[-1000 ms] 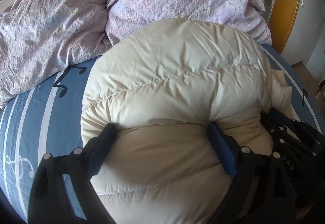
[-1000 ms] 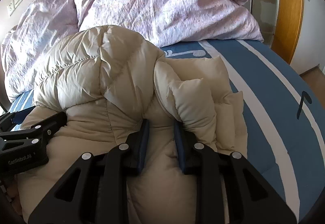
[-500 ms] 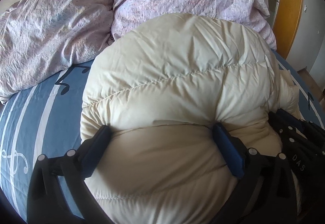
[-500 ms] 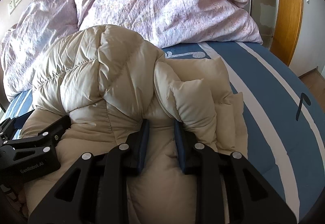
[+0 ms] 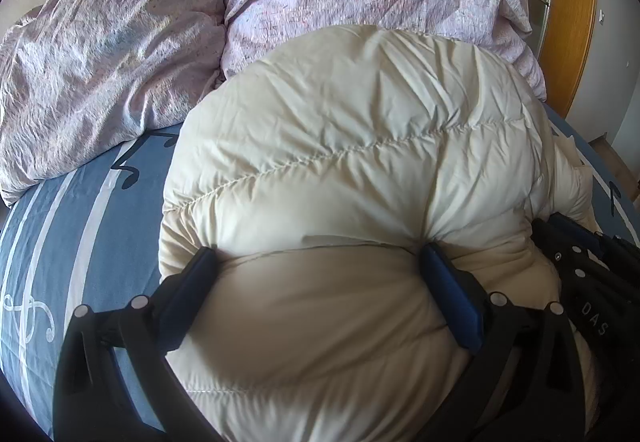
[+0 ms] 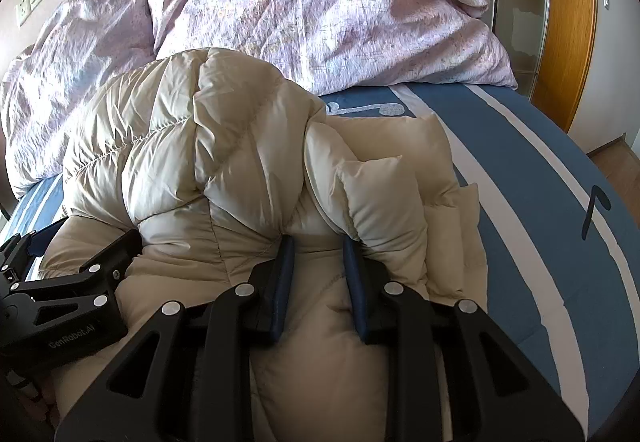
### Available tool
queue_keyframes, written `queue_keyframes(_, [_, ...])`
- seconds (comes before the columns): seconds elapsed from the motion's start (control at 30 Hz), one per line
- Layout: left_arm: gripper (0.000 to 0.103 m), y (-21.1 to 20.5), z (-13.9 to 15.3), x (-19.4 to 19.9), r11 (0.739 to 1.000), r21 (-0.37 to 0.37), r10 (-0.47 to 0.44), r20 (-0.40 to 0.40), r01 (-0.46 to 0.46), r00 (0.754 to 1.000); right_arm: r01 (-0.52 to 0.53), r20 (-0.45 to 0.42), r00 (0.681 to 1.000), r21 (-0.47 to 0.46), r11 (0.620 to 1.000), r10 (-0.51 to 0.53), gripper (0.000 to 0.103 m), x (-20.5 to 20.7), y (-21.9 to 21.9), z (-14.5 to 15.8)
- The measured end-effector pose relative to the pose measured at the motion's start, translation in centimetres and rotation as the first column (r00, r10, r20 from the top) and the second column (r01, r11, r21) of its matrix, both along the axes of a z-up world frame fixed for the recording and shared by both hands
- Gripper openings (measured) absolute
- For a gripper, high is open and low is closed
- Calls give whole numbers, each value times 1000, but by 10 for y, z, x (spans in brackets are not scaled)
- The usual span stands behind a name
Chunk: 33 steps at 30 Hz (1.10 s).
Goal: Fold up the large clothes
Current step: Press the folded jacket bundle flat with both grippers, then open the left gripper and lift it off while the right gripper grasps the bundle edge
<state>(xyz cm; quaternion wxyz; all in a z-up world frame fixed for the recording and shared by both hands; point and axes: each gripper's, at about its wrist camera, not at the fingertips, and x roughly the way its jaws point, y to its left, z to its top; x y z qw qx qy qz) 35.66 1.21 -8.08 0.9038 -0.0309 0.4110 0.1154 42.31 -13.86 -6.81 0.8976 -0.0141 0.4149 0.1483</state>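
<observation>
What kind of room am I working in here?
Almost certainly a bedroom: the cream puffer jacket lies on a bed with a blue striped sheet, a crumpled lilac duvet heaped behind it.

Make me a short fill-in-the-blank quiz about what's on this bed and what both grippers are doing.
1. The cream down jacket lies on a striped ____ bedsheet.
2. Behind the jacket lies a crumpled ____ duvet.
3. The right hand-held gripper is ____ on a fold of the jacket.
4. The left hand-held gripper has its fingers spread ____ around the jacket's bulk.

Missing words: blue; lilac; shut; wide
</observation>
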Motion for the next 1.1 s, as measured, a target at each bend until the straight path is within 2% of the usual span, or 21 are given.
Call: queue_keyframes(1.1, [101,1,-2,2,1000,-8,1,-1,-1,1000,-6,-16,1000,23,1000,6,27,4,-3,-4])
